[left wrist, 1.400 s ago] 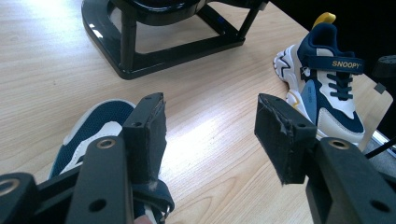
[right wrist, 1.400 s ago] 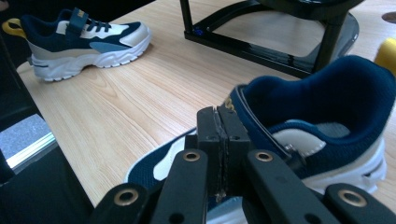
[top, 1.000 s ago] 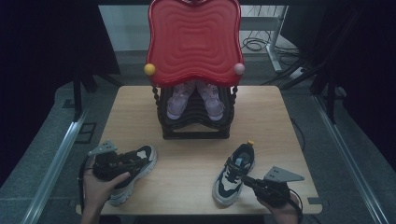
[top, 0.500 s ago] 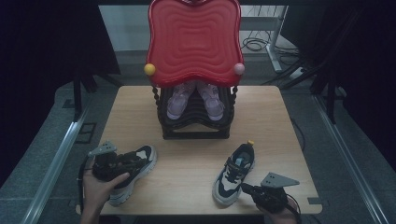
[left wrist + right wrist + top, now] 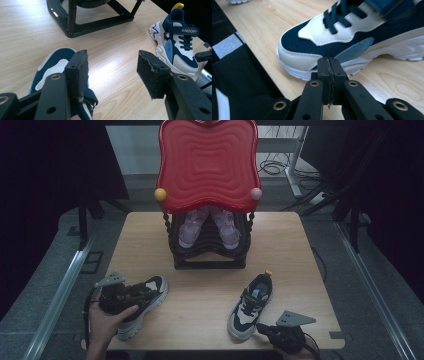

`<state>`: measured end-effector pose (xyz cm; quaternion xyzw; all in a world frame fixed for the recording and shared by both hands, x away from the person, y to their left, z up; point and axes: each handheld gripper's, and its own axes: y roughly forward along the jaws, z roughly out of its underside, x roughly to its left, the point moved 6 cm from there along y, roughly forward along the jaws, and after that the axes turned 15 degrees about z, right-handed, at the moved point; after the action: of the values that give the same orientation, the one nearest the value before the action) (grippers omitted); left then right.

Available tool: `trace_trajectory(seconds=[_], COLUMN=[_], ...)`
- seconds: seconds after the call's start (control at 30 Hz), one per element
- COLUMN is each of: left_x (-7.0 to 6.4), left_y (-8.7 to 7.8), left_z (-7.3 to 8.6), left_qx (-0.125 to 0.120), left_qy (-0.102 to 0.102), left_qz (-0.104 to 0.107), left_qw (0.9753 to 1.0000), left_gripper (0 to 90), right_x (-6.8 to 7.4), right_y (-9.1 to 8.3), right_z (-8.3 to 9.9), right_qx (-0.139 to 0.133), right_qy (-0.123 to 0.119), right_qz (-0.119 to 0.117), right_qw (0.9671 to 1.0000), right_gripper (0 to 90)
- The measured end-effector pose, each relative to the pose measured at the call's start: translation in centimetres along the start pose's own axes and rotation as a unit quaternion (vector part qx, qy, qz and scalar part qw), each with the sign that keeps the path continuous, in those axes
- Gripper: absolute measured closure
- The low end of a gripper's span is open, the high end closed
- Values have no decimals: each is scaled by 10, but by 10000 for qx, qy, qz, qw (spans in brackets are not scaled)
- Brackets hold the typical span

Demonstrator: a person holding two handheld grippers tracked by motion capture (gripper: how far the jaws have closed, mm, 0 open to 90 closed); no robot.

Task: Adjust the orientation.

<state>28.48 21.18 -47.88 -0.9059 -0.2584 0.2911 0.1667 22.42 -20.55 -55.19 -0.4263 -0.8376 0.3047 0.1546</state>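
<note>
Closed right gripper [image 5: 329, 75] beside navy sneaker [image 5: 352, 37]

Both claws are black. The left claw [image 5: 112, 72] has thick arms with round screw holes and worn foam pads [image 5: 83, 72]. The right claw [image 5: 328, 75] has brass-ringed rivets. Each carries a grey three-cornered plate [image 5: 295, 318] and a black cable.

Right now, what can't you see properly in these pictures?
- Purple shoes in the black rack, high view: the red top hides their back parts.
- Left shoe, left gripper view: its rear is hidden behind the open left hand-held gripper.
- Right shoe, right gripper view: heel cut off by the picture edge; the right hand-held gripper is shut, empty.
- SNOOPY strap: unreadable from the high view, too small.
</note>
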Motion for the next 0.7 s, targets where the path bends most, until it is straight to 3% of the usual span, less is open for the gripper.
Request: trace_trajectory(seconds=[0.7], left_x=[2], left_y=[-3], left_z=[2], left_qx=[0], left_qy=[-10], left_qz=[-29], left_qw=[10000], left_gripper=[425], right_x=[10], right_y=[10], right_z=[1], right_qx=[109], right_qy=[-125], right_qz=[12], right_qw=[9999], right_gripper=[891])
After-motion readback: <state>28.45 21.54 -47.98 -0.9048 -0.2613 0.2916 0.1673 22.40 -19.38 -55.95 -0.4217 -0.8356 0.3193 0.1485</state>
